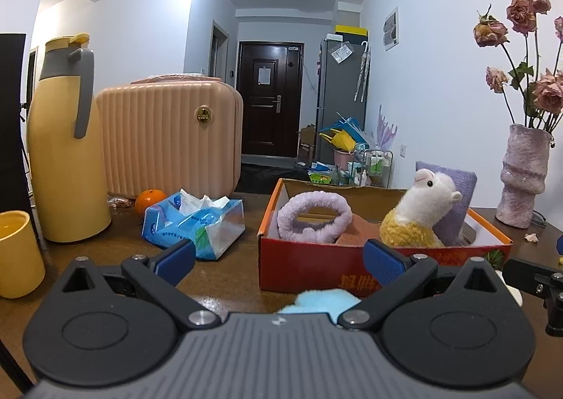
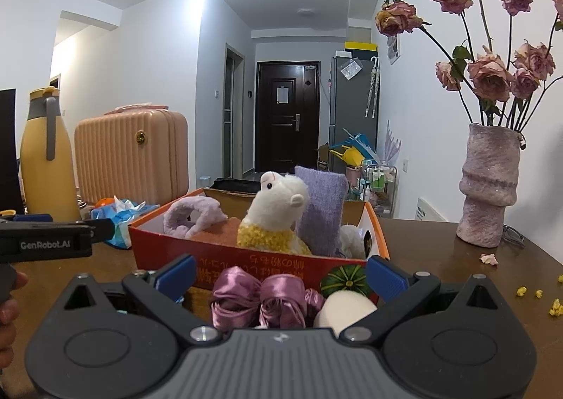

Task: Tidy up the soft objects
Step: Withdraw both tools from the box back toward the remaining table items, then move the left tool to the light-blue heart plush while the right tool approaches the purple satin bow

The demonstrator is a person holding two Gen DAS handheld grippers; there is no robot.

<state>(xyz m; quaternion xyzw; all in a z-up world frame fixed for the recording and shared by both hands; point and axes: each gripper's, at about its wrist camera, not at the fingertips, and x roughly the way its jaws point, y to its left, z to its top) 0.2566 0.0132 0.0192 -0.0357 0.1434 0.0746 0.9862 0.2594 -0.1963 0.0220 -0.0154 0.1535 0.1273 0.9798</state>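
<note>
On the brown table [image 2: 440, 251] we see an orange cardboard box [image 2: 225, 260] holding a fluffy lilac headband [image 2: 191, 214], a white-and-yellow plush alpaca [image 2: 278, 212], a purple knitted pad [image 2: 322, 205] standing upright and a rust-coloured cloth [image 2: 218, 235]. Its front carries upside-down printed characters we cannot read. Just before it lie a satin purple bow [image 2: 260, 297], a round cream puff [image 2: 346, 311] and a striped green pumpkin toy [image 2: 346, 281]. Our right gripper [image 2: 281, 275] is spread wide and empty. Our left gripper [image 1: 279, 258] also gapes wide, a pale blue soft thing [image 1: 322, 300] lying below it; its side reads "GenRobot.AI".
</note>
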